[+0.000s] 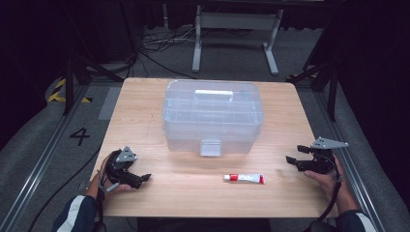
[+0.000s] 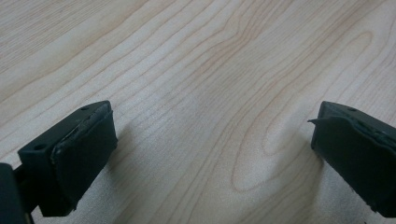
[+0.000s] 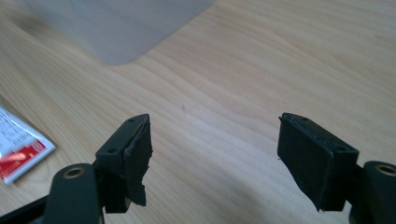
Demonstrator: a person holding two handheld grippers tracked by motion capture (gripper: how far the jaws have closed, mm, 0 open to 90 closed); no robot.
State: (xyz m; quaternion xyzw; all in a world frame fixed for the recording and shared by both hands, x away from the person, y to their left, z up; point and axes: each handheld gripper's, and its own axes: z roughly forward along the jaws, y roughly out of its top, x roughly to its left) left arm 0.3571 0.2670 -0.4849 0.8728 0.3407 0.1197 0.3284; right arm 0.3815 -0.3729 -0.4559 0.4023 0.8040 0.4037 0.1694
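Note:
A clear plastic storage box [image 1: 212, 116] with a white handle on its lid and a latch on its front stands at the middle of the wooden table [image 1: 140, 116]. In front of it, slightly right, lies a red and white tube [image 1: 244, 178]. My left gripper [image 1: 143, 180] rests near the front left of the table, open, with bare wood between its jaws [image 2: 212, 154]. My right gripper [image 1: 296, 154] is held at the right edge and points left toward the tube, open and empty [image 3: 215, 154]. In the right gripper view the tube's end [image 3: 18, 149] lies at the left and the box's corner [image 3: 116, 28] is ahead.
The table's right edge lies just under my right hand [image 1: 329, 181]. On the floor behind the table are loose cables [image 1: 164, 46] and a white metal stand [image 1: 237, 38]. Dark tripod legs [image 1: 72, 82] stand at both sides.

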